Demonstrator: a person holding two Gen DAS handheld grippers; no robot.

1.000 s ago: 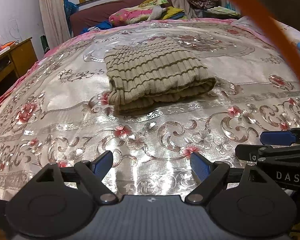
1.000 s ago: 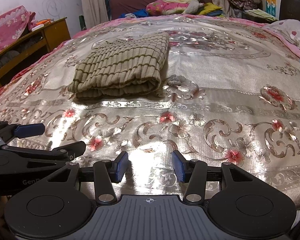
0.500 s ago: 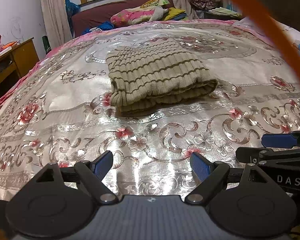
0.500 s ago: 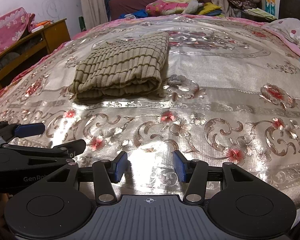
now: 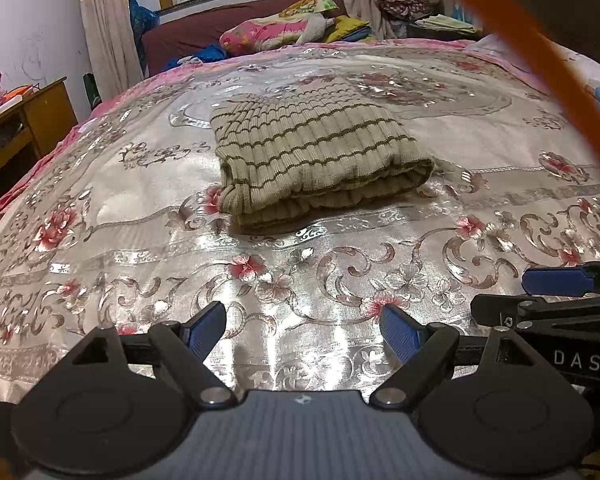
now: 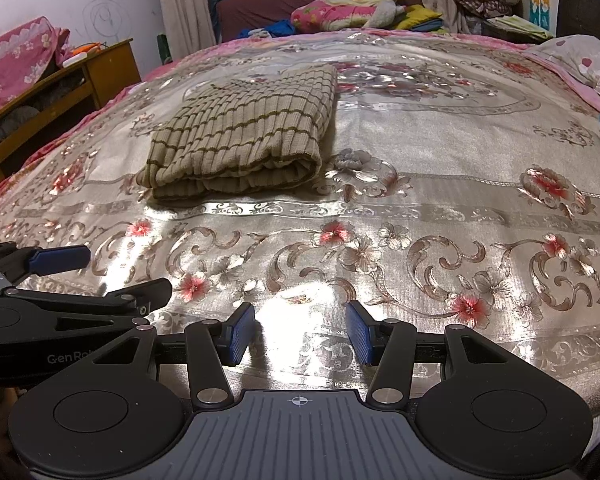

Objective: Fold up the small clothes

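Folded striped knit [image 5: 316, 160] on bedspread [image 5: 100, 200] — both tongs [image 5: 300, 332] [image 6: 302, 332] agape, empty.

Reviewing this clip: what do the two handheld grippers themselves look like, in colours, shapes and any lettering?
Both are alike: the left gripper and right gripper have black angular linkage arms with silver pivot pins, round black discs either side, a ribbed grey centre plate with a small crosshair mark, and blue ribbed finger pads. White lettering shows on their sides: "DAS" and "GenRo". A blurred orange strap crosses the left view.
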